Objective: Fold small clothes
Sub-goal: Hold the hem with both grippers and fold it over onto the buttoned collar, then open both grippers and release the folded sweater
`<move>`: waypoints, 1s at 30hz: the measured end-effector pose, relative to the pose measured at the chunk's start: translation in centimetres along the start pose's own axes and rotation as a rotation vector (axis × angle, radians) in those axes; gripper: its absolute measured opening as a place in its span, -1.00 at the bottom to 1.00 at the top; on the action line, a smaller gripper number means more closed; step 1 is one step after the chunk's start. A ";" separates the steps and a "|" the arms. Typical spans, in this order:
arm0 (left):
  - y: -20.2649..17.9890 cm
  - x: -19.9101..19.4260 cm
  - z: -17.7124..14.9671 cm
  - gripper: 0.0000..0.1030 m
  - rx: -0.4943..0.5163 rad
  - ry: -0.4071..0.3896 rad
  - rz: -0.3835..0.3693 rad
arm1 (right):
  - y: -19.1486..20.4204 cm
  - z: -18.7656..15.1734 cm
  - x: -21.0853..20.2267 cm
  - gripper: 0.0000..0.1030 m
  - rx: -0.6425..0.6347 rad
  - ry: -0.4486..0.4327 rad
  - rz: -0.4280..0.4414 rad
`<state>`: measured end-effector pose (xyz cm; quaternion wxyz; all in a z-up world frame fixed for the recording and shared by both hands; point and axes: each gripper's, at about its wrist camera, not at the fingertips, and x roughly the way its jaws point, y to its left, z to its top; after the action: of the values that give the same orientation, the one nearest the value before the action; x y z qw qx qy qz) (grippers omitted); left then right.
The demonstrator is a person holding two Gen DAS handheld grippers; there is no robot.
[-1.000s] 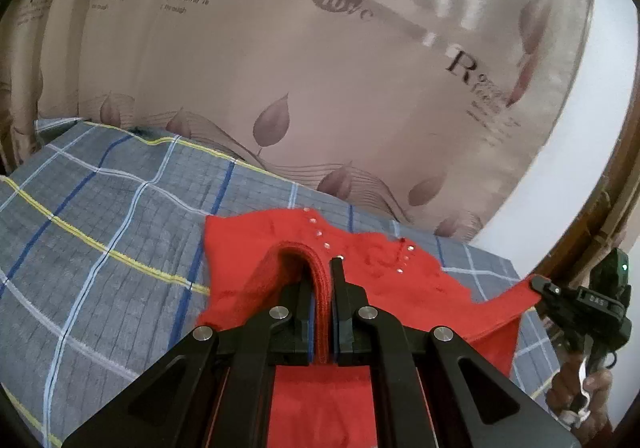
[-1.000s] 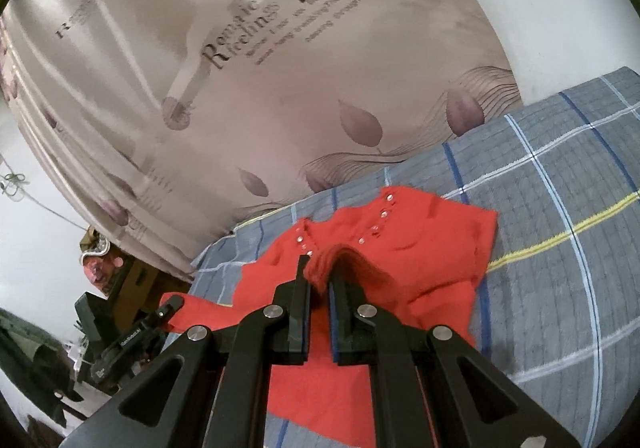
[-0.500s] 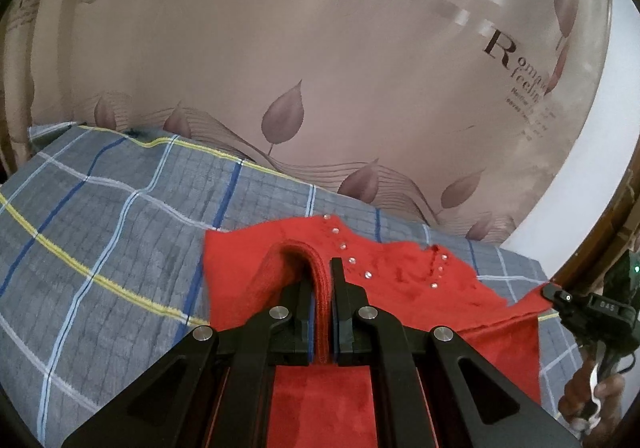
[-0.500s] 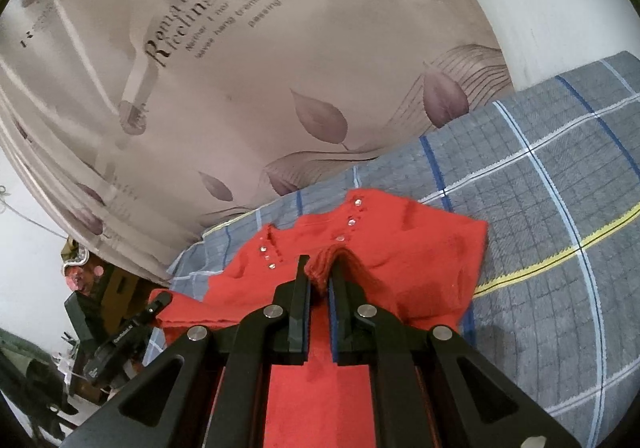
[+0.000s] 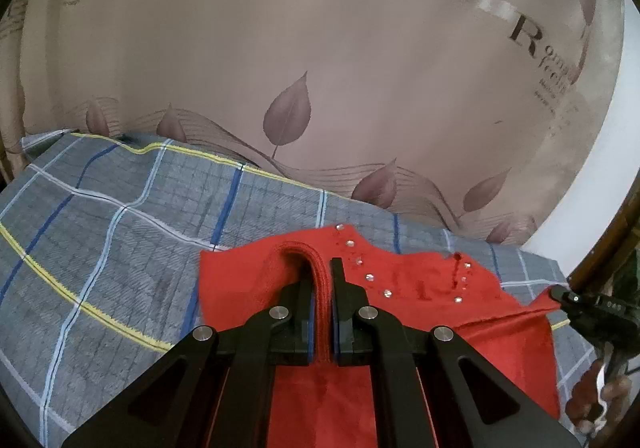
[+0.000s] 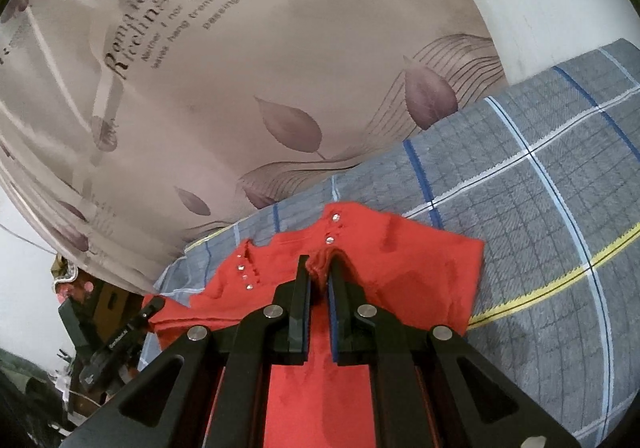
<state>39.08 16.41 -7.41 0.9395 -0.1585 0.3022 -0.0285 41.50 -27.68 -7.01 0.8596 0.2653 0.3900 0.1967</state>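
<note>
Your left tongs [image 5: 322, 280] pinch the red top [image 5: 416, 284], spread on the plaid bed [image 5: 120, 240] below a leaf-print curtain [image 5: 320, 68]. Your right tongs [image 6: 319, 276] grip its other edge; white wall [image 6: 560, 0] behind.

The little top [image 5: 420, 288] lies on the bed [image 5: 120, 248], near the far edge. The curtain [image 5: 320, 68] hangs just behind the bed. My left gripper [image 5: 320, 276] holds one fold of the top between its fingers. My right gripper [image 6: 318, 272] holds another fold, off to the right of my left one.
</note>
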 end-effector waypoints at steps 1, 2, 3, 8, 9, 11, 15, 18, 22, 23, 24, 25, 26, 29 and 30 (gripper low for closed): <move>0.1 0.3 -0.1 -0.89 0.001 0.004 0.004 | -0.2 0.1 0.2 -0.87 0.002 0.001 -0.005; 0.3 0.9 -0.1 -0.89 -0.004 0.013 0.010 | -0.4 0.1 0.4 -0.87 0.004 0.002 -0.009; 0.5 1.3 -0.2 -0.89 -0.009 0.019 0.013 | -0.6 0.1 0.7 -0.87 0.006 0.005 -0.013; 1.2 3.1 -0.7 -0.89 -0.025 0.044 0.023 | -1.7 0.3 1.7 -0.87 0.023 0.013 -0.030; 1.2 3.3 -0.7 -0.89 -0.020 0.047 0.027 | -1.9 0.3 1.8 -0.87 0.028 0.014 -0.033; 1.2 3.8 -0.9 -0.89 -0.015 0.054 0.032 | -2.3 0.3 2.2 -0.87 0.038 0.017 -0.037; 1.6 4.6 -1.1 -0.88 -0.034 0.064 0.032 | -2.8 0.3 2.8 -0.87 0.049 0.024 -0.042; 1.8 5.2 -1.1 -0.87 -0.051 0.080 0.019 | -2.9 0.4 3.2 -0.87 0.051 0.026 -0.057; 2.2 5.6 -1.1 -0.85 -0.080 0.084 -0.026 | -3.1 0.6 3.5 -0.86 0.048 0.014 -0.079; 2.4 5.6 -1.1 -0.82 -0.094 0.084 -0.041 | -3.1 0.7 3.6 -0.86 0.048 0.011 -0.083; 2.7 5.7 -0.9 -0.76 -0.116 0.093 -0.058 | -3.1 0.8 3.5 -0.86 0.047 0.006 -0.089; 3.0 5.8 -0.8 -0.72 -0.136 0.103 -0.072 | -3.1 0.9 3.6 -0.86 0.048 0.000 -0.096; 3.2 5.8 -0.7 -0.61 -0.155 0.110 -0.082 | -3.2 1.0 3.6 -0.85 0.050 -0.005 -0.098; 4.0 5.4 -0.4 0.04 -0.192 0.086 -0.055 | -3.6 1.6 3.3 -0.81 0.069 -0.038 -0.102; 4.4 4.9 -0.3 0.23 -0.207 0.053 -0.042 | -3.6 1.9 3.2 -0.78 0.070 -0.048 -0.103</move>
<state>42.72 19.78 -11.74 0.9090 -0.2604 0.3249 -0.0209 45.41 -29.34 -10.01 0.8677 0.2797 0.3890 0.1321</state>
